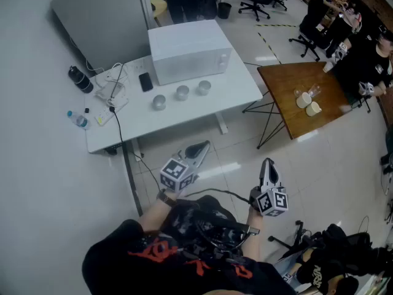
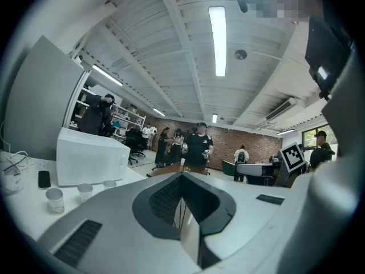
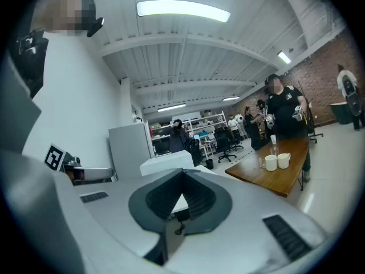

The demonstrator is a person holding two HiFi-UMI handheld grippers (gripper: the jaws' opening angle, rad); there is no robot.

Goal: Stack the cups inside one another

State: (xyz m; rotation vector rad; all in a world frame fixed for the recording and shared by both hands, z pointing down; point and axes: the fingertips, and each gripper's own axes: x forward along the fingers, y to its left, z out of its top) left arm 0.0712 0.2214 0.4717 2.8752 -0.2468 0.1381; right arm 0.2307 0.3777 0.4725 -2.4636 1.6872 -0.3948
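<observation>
Three small clear cups stand in a row on the white table [image 1: 233,97], in front of a white box: left cup [image 1: 159,102], middle cup [image 1: 182,92], right cup [image 1: 204,87]. In the left gripper view they show at lower left: [image 2: 55,199], [image 2: 85,191], [image 2: 109,184]. My left gripper [image 1: 201,147] [image 2: 182,178] hovers over the floor, short of the table's front edge, jaws shut on nothing. My right gripper [image 1: 268,163] [image 3: 183,176] is held further right and lower in the head view, also shut and empty.
The white box [image 1: 187,51] fills the back of the table. A phone [image 1: 145,82], cables, a black bottle [image 1: 80,78] and a water bottle [image 1: 78,120] lie to the left. A wooden table [image 1: 304,97] with mugs [image 3: 276,161] stands right; people sit beyond it.
</observation>
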